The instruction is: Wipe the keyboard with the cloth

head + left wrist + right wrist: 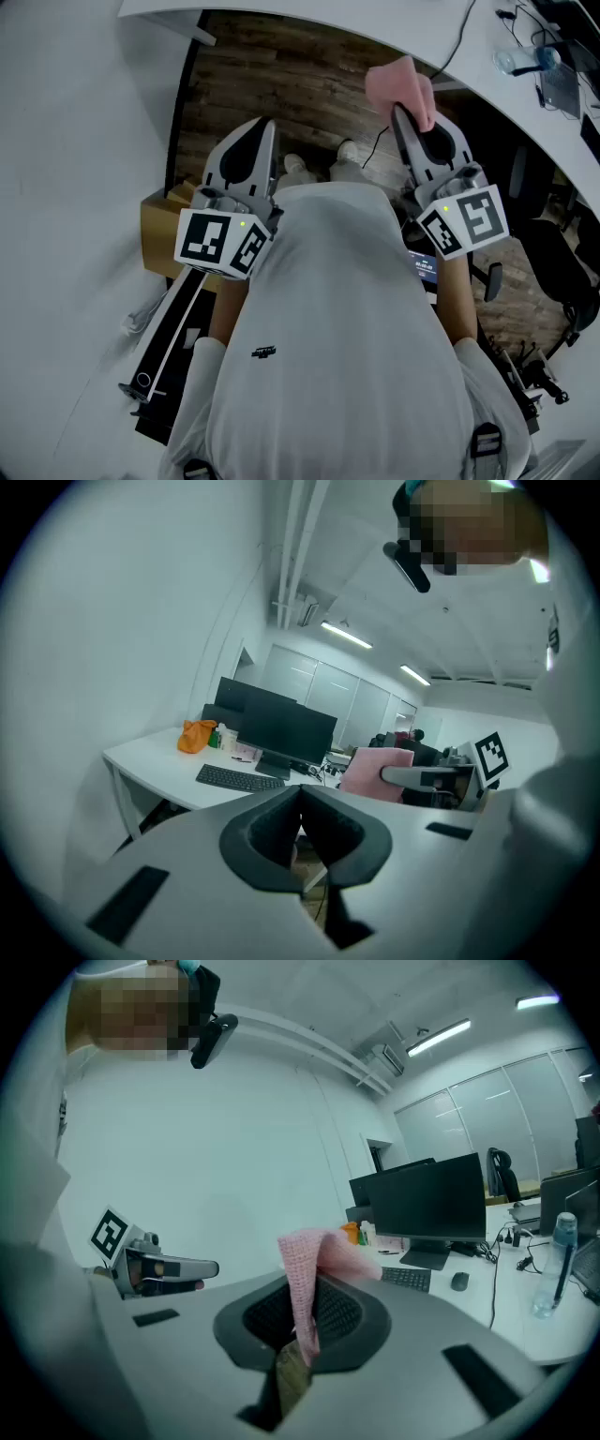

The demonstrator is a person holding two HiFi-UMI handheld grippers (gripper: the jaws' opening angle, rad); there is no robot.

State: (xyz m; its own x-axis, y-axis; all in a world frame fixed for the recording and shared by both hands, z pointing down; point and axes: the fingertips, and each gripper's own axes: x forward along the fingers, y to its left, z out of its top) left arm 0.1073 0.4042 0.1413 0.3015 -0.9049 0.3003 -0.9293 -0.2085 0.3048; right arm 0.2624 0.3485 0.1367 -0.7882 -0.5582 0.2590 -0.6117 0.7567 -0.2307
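Right gripper [302, 1330]: jaws pinching a fold of the pink cloth [305, 1265]. The free part stands up past the tips and flops to one side.

Left gripper [300, 832]: jaws pressed together, nothing between them.

Both are held up in front of the person's chest, above the wooden floor [281, 75], not over the desk [150, 757].

Keyboard [239, 779]: black, flat on the white desk in front of a dark monitor [286, 728], well apart from both grippers. The cloth is not touching it. A mouse [458, 1282] lies near its end.

Judgement: wiping not begun; the step in hand is carrying the cloth over to the keyboard.

Notes for doing it well:
- tip the right gripper down so the loose flap, not the jaw tips, meets the keys
- press lightly and sweep along the rows, end to end
- the keyboard looks light and may slide, so the closed left gripper could steady its edge
- stay clear of the mouse
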